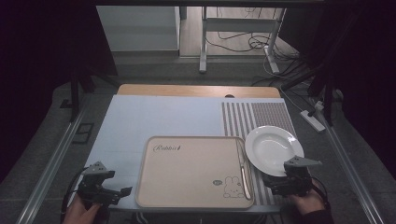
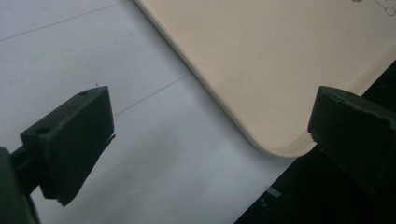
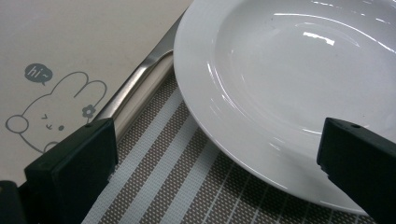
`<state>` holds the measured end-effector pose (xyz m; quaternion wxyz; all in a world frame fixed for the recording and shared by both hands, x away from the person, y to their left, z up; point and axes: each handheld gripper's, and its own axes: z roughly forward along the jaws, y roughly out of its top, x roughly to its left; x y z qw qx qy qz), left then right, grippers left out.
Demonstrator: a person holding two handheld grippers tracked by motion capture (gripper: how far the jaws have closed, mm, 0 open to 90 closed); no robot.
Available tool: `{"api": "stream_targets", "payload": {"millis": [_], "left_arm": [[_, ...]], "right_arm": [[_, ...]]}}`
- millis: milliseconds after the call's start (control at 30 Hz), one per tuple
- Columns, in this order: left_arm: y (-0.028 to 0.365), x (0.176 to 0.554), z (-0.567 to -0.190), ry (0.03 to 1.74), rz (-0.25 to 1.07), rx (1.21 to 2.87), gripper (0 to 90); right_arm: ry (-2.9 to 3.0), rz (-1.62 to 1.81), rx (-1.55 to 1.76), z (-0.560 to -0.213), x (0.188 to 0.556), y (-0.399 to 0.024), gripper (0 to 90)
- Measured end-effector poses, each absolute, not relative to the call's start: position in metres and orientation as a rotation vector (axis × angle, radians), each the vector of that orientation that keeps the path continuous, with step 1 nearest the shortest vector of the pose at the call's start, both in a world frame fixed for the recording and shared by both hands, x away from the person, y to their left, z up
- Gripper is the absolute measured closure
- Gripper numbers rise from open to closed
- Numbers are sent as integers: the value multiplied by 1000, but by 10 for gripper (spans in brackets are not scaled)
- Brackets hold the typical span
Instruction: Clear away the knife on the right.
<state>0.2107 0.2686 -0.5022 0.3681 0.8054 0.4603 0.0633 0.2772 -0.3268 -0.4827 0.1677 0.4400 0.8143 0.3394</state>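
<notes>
beige tray, white plate, two hand-held grippers at rest

item one: a beige tray (image 1: 187,172) lying flat at the near middle of the table, on a pale blue mat (image 1: 154,116). script lettering at its far left corner appears to read "rabbit", though it is small and not fully legible from the high view. at its near right corner, a line drawing of a rabbit (image 3: 49,109) with a speech bubble reading "hi~" (image 3: 38,73). the tray holds one thing: a slim metal utensil (image 1: 242,168) lying along its right edge; its handle (image 3: 135,91) shows as brushed steel in the right gripper view, and its working end is too small to identify.

item two: a white plate (image 1: 273,149), deep-welled and glossy, with nothing in it. it sits on a brown-and-white striped placemat (image 1: 254,116) just right of the tray, its rim overlapping the tray's right edge.

item three: the left gripper (image 1: 122,191), held in a hand (image 1: 81,212) at the near left corner of the table. its jaws stand spread wide and clasp nothing, above the blue mat and the tray's rounded near corner (image 2: 280,149).

item four: the right gripper (image 1: 273,183), held at the near right. its jaws are likewise parted and unladen, framing the plate's near rim (image 3: 261,154) and the striped placemat. the hand (image 1: 308,203) holding it is cut off by the bottom edge.

beyond the table: a dim floor with trailing cables (image 1: 252,42).
</notes>
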Motion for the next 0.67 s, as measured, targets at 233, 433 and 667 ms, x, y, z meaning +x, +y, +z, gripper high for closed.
{"api": "stream_targets", "payload": {"millis": [233,433,667], "left_arm": [[269,211,-502,1181,163,2068,14],[269,211,-502,1183,162,2067,14],[267,212,-502,1183,165,2075,15]], "right_arm": [[2303,959,1268,-482,273,-332,0],[2288,949,1292,-481,270,-337,0],[2294,938,1303,-482,269,-338,0]]}}
